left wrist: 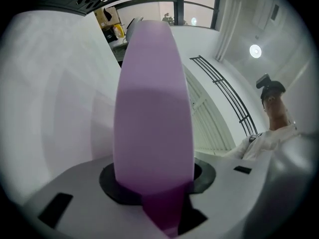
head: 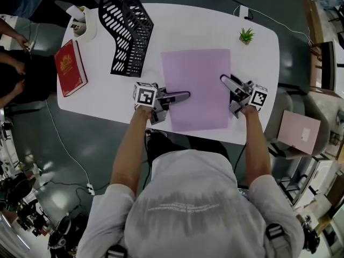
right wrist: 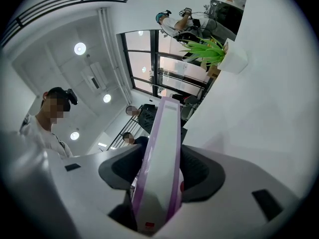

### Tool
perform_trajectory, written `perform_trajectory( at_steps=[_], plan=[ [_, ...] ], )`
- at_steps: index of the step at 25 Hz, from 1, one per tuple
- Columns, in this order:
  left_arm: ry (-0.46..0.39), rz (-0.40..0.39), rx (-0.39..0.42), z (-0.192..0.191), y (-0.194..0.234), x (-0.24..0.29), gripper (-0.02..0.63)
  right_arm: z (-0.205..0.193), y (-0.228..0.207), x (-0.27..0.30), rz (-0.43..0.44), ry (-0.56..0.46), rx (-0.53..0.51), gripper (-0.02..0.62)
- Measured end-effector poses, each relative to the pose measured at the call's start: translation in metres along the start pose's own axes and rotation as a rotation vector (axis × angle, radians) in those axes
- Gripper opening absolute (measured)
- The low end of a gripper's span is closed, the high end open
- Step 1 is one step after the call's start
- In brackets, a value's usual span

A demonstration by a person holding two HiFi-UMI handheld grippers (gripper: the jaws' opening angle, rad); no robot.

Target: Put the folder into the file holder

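The folder [head: 196, 87] lies flat on the surface [head: 258, 55], just beside the file holder [head: 126, 31]. My left gripper [head: 185, 95] and right gripper [head: 223, 79] have their jaws closed on its opposite edges. It looks light, thin, floppy and slick, so I'd hold both sides.

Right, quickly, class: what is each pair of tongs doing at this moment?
Left tongs: closed on the purple folder, at its left edge.
Right tongs: closed on the same folder, at its right edge.

Folder [head: 196, 87] on the table [head: 102, 93] — file holder [head: 128, 28] and book [head: 70, 67] left, plant [head: 246, 35] behind-right.
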State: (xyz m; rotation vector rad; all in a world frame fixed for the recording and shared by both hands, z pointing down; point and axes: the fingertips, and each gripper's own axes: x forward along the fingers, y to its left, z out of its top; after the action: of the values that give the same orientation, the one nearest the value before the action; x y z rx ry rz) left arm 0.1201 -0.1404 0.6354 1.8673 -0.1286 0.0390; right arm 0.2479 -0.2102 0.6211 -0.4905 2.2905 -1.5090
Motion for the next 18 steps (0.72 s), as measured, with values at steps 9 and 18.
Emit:
perform_trajectory(
  at_steps=[9,18],
  plan=[
    [-0.015,0.034,0.067,-0.003,-0.011,-0.008,0.153,0.016,-0.008,-0.013,-0.180,-0.042,-0.115,0.282],
    [-0.109,0.116,0.248,0.026,-0.049,-0.032,0.143,0.042,0.024,-0.017,-0.376,-0.061,-0.298,0.117]
  ],
)
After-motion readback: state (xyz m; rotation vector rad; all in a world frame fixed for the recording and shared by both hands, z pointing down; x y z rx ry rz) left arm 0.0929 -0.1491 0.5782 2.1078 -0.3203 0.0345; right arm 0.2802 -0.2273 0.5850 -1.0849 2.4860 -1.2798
